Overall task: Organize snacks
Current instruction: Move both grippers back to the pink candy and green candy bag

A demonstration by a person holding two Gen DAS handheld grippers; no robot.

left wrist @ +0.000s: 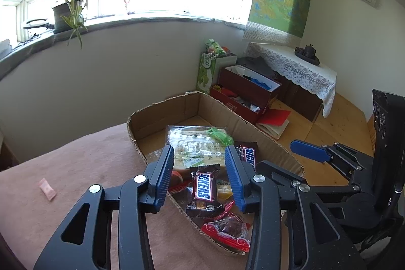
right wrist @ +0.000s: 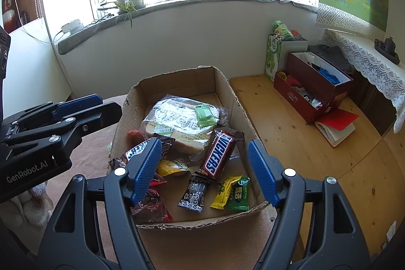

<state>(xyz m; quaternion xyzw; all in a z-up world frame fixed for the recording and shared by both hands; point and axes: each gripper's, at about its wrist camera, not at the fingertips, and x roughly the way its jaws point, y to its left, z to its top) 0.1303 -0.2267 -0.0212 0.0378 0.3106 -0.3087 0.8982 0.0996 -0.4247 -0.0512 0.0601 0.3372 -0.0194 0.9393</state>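
An open cardboard box [left wrist: 162, 115] [right wrist: 177, 80] sits on a brown cloth and holds snacks. Inside are a clear bread pack [left wrist: 195, 143] [right wrist: 177, 120], Snickers bars [left wrist: 203, 187] [right wrist: 217, 156], a black candy [right wrist: 195, 194], and yellow [right wrist: 225, 191] and green [right wrist: 239, 194] candies. My left gripper [left wrist: 198, 153] hovers over the box's near left side, open, with a small Snickers lying loose below the gap. My right gripper [right wrist: 204, 146] stands open above the box's front, its pads touching nothing. A pink packet [left wrist: 47, 188] lies alone on the cloth to the left.
To the right, on the wooden floor [right wrist: 291, 143], stand red boxes [right wrist: 316, 87], a green bag [right wrist: 273, 60] and a red-covered book [right wrist: 336, 125]. A lace-covered table [left wrist: 298, 67] is behind them. A potted plant [left wrist: 68, 9] stands on the windowsill.
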